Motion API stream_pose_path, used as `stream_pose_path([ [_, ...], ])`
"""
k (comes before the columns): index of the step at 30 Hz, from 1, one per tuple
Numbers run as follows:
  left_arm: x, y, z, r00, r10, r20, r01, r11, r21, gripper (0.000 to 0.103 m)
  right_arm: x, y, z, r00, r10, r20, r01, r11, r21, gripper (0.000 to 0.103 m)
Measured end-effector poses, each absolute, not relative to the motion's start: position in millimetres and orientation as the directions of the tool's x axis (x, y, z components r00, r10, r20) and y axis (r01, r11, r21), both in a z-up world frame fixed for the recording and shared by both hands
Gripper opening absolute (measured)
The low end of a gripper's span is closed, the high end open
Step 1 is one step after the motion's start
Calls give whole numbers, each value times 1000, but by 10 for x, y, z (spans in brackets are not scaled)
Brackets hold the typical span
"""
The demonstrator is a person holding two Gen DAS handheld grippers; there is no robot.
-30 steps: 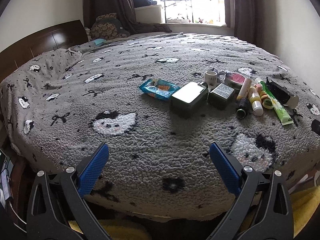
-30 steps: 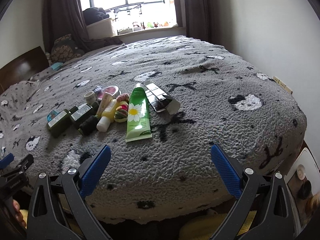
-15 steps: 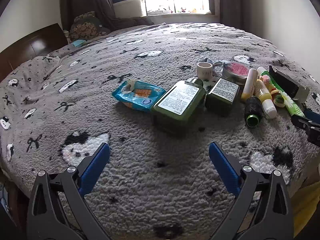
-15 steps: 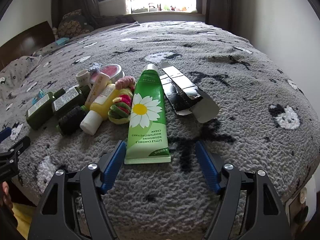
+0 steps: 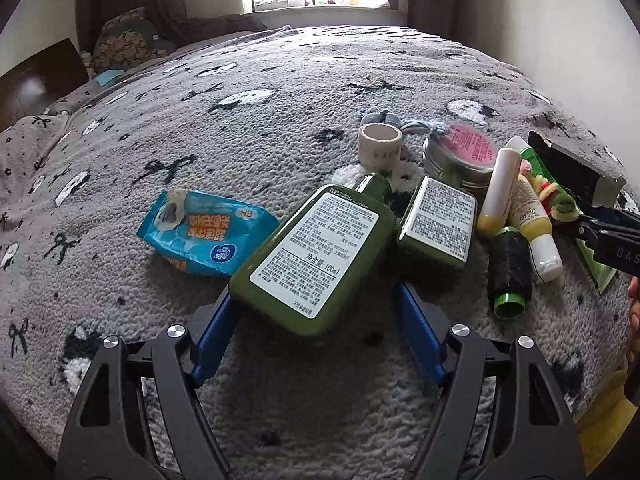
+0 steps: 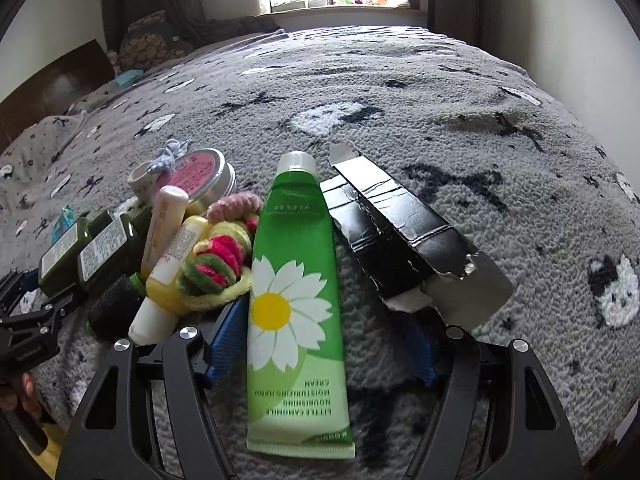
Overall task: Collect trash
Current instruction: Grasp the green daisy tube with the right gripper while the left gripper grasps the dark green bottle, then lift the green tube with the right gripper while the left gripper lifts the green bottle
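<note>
A grey patterned blanket (image 5: 280, 128) covers the bed below the window. Only the left view shows the blue wipes packet (image 5: 202, 236) properly, beside the large green bottle (image 5: 316, 252), whose cap points away; the left gripper (image 5: 316, 320) has been closing around its base, pads not yet pressing. The right view shows the green tube (image 6: 296, 280), cap away, between the right gripper (image 6: 320, 340) jaws, partly open, and a torn black carton (image 6: 404, 236) whose near flap hides one pad.
</note>
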State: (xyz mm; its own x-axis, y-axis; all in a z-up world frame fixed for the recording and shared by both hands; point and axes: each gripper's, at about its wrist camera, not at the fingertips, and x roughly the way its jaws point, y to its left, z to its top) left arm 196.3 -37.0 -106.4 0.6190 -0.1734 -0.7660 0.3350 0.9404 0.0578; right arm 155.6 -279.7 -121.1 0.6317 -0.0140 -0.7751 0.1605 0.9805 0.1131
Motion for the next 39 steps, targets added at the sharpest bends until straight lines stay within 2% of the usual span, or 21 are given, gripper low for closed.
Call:
stream_pose_path([
  [5,2137,-431,-1081,603,-162,-781,328,943,58,71,1794,-2795,-1215,614,-24,-789,172,980,104,70],
  [7,2180,-443,-1080,599,-159,-785,327,943,58,66,1871,-2756,-1218,605,-46,-795,169,983,72,67],
  [10,2184,-447,-1079,600,-165,-783,334,941,57,65,1842,-2739,-1213,601,-64,-797,163,986,43,60],
  [13,2141,-434,-1087,608,-170,-775,340,939,61,62,1714,-2748,-1216,602,-55,-797,143,989,40,60],
  [14,2129,-430,-1090,611,-171,-773,338,939,59,61,1678,-2750,-1217,606,-50,-794,136,990,41,58],
  [16,2094,-428,-1090,617,-170,-768,332,942,58,59,1623,-2764,-1210,616,-40,-787,126,991,47,47],
  [27,1730,-282,-960,648,-188,-738,316,948,37,55,1223,-2781,-1026,680,11,-733,104,988,111,42],
  [39,998,-183,-706,726,-148,-671,311,942,129,53,557,-2680,-687,775,8,-632,83,990,115,42],
])
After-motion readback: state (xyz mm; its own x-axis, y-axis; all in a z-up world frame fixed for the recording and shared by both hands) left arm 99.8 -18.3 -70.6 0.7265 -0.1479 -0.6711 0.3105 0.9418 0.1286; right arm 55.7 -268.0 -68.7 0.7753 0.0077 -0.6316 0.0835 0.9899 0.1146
